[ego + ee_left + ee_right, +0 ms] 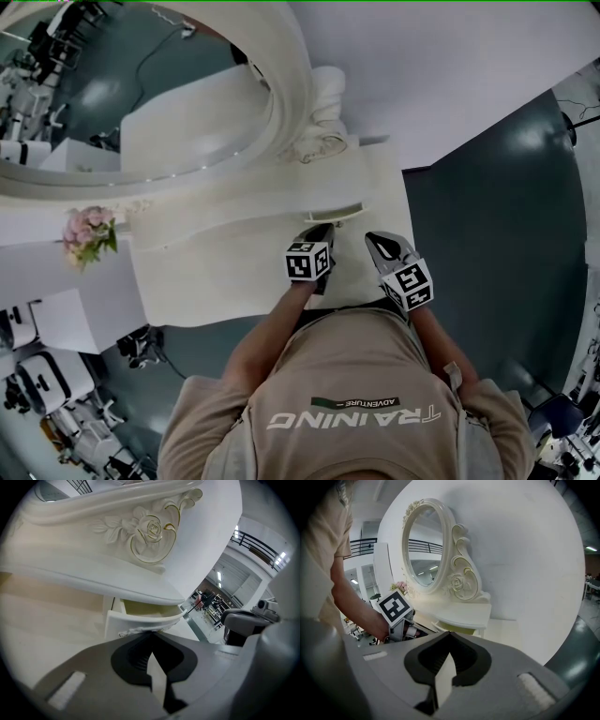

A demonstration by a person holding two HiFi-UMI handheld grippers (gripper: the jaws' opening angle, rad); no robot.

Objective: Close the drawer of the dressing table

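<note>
White drawer (pixel 336 213) ajar under the right end of the desk (pixel 234 248); approach step in hand.
Left gripper (pixel 323 232) just beside the drawer front, jaws pressed together on nothing; right gripper (pixel 380 246) near, jaws likewise together, empty. Needs next, likely, a straight inward push on the front until flush. Counts one drawer, one desk, one mirror (pixel 141 94), one bunch of flowers (pixel 89 234), two grippers.

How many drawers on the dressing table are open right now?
1: the drawer pulled out beneath the tabletop edge, right in front of the left hand-held gripper. Others may be hidden from these views.
</note>
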